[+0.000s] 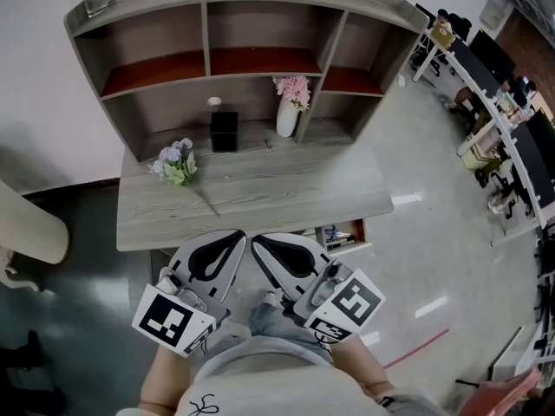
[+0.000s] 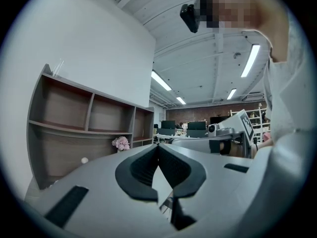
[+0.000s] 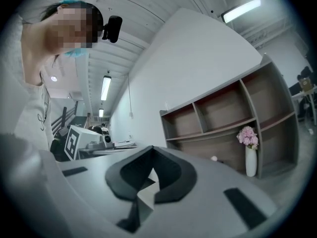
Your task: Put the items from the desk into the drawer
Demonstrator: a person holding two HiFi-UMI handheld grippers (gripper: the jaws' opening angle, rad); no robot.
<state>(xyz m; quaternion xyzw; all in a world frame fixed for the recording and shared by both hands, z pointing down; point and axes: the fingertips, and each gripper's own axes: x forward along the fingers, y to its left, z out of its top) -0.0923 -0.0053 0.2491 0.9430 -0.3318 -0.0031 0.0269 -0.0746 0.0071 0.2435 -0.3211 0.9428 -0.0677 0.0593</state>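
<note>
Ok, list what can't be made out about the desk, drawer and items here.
Drawer: head view, mostly tucked under the desk top; contents too small.
Tiny object right of the black box: head view, too small.
Desk top: gripper views, hidden behind left gripper and right gripper bodies.

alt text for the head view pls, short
The left gripper and right gripper, both shut and empty, are held side by side at the near edge of a grey desk. On it are a bouquet, a black box and a vase of pink flowers; a drawer stands open at right.
</note>
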